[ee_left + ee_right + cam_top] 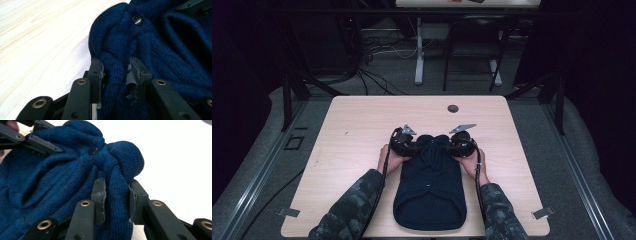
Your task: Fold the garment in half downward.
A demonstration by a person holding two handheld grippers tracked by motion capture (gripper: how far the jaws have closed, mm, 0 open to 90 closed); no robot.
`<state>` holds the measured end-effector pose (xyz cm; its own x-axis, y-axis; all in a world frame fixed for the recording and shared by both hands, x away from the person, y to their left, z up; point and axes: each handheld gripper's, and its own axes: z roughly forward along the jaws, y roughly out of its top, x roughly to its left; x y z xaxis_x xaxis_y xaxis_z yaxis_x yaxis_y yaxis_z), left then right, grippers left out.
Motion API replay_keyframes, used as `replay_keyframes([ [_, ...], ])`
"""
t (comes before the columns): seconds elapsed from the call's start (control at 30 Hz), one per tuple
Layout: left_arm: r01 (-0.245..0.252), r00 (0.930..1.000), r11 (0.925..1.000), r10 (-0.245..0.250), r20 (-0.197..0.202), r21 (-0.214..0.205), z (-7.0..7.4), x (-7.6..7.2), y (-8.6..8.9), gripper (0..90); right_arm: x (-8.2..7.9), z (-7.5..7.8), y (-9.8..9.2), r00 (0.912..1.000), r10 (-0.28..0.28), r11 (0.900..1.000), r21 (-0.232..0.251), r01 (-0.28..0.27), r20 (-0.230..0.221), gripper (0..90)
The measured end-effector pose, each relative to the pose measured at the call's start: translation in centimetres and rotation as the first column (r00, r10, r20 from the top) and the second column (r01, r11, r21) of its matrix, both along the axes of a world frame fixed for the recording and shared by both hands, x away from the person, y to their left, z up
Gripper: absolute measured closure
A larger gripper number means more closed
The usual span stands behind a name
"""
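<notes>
Pinching knit on both sides right now: my left gripper [116,75] has its pads clamped on a thick fold of the navy sweater [429,187], and my right gripper [117,197] is closed the same way on a rolled fold at the opp. corner. Fabric bulges between the pads in both gripper views, so the grip looks real, but it's bunched cloth, not a flat edge.

Risks, as I judge them:
- Left pad rubber [131,77] is torn and peeling. Worn facing = less friction, so the fold could creep out once I pull or lift.
- Each bite may take more than one layer. If I've caught front + back together, any spread or fold will drag the whole garment instead of one ply.
- Button [137,19] sits close above the left fold, and it's near the other gripper's jaw in the right gripper view [92,150]. Uneven pull btw. hands could strain the placket or snag it.
- Knit stretches; a hard tug would distort the neck area rather than move the body.

Sweater lies on the wooden table [362,130], near the person-side edge, hem toward me, my grippers at its far end, one each side. Hem is close to the table edge [412,234], so a pull toward me could slide it off.
</notes>
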<state>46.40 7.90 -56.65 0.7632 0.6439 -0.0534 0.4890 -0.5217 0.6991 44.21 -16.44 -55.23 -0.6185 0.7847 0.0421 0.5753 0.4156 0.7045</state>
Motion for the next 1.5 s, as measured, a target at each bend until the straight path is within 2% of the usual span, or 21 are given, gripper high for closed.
replay_keyframes([
  [0.07,0.006,0.9999,1.0,-0.006,-0.01,-0.007,0.2,-0.1,0.2,65.9,-0.6,0.6,0.1,0.9994,0.019,0.9998,-0.001,-0.019,0.029,69.9],
  [0.1,0.006,0.9998,0.9999,-0.007,-0.019,-0.015,0.4,-0.1,0.3,65.9,-0.6,0.6,0.1,0.9994,0.019,0.9998,-0.001,-0.019,0.029,69.9],
  [0.13,0.007,0.9997,0.9997,-0.008,-0.024,-0.022,0.5,-0.1,0.5,65.7,-0.9,0.9,0.1,0.9979,0.033,0.9993,-0.017,-0.033,0.056,70.0],
  [0.2,0.008,0.9996,0.9994,-0.009,-0.027,-0.034,0.9,-0.3,0.7,65.6,-1.0,1.0,0.2,0.9971,0.036,0.9993,-0.016,-0.035,0.067,70.0],
  [0.4,0.022,0.9994,0.9982,-0.021,0.029,-0.055,2.3,-1.0,1.1,66.4,-2.2,2.5,0.2,0.9888,0.054,0.9983,-0.03,-0.05,0.139,70.0],
  [0.43,0.025,0.9985,0.9975,-0.022,0.05,-0.066,2.6,-1.3,1.2,67.2,-2.3,2.7,0.2,0.9885,0.054,0.9985,-0.014,-0.052,0.141,69.9],
  [0.5,0.03,0.9975,0.9975,-0.026,0.065,-0.065,2.9,-1.5,1.3,68.0,-2.3,2.8,0.1,0.9888,0.061,0.9981,-0.007,-0.06,0.136,69.8],
  [0.53,0.035,0.9953,0.9969,-0.028,0.093,-0.07,3.4,-1.8,1.3,69.2,-2.4,3.1,-0.3,0.9909,0.05,0.998,0.034,-0.054,0.125,69.6],
  [0.57,0.035,0.9953,0.9969,-0.028,0.093,-0.07,3.4,-1.8,1.3,69.5,-2.4,3.1,-0.3,0.9909,0.05,0.998,0.034,-0.054,0.125,69.6],
  [0.6,0.041,0.9926,0.9964,-0.032,0.117,-0.074,3.8,-2.0,1.3,69.7,-2.4,3.4,-0.5,0.9918,0.048,0.9973,0.05,-0.054,0.119,69.3],
  [0.63,0.041,0.9926,0.9964,-0.032,0.117,-0.074,3.8,-2.0,1.3,69.7,-2.4,3.4,-0.5,0.9918,0.048,0.9973,0.05,-0.054,0.119,69.3],
  [0.67,0.046,0.9901,0.9964,-0.036,0.136,-0.071,4.0,-2.2,1.3,69.7,-2.4,3.5,-0.6,0.9922,0.042,0.9968,0.062,-0.05,0.117,69.1],
  [0.83,0.061,0.9833,0.9952,-0.047,0.176,-0.076,4.7,-2.7,1.3,69.9,-2.6,4.3,-1.1,0.995,0.045,0.9949,0.086,-0.053,0.089,67.0],
  [0.93,0.068,0.982,0.9948,-0.053,0.181,-0.076,5.0,-2.9,1.3,69.8,-2.8,4.4,-1.2,0.9962,0.04,0.9937,0.101,-0.048,0.078,66.1],
  [1.1,0.073,0.9805,0.9949,-0.059,0.188,-0.07,5.1,-3.1,1.3,69.8,-2.8,4.5,-1.2,0.9968,0.046,0.9947,0.089,-0.052,0.065,66.1],
  [1.5,0.078,0.9723,0.994,-0.058,0.226,-0.078,6.0,-3.7,1.7,69.7,-3.8,5.5,-0.6,0.9879,0.05,0.9965,0.059,-0.059,0.147,69.5],
])
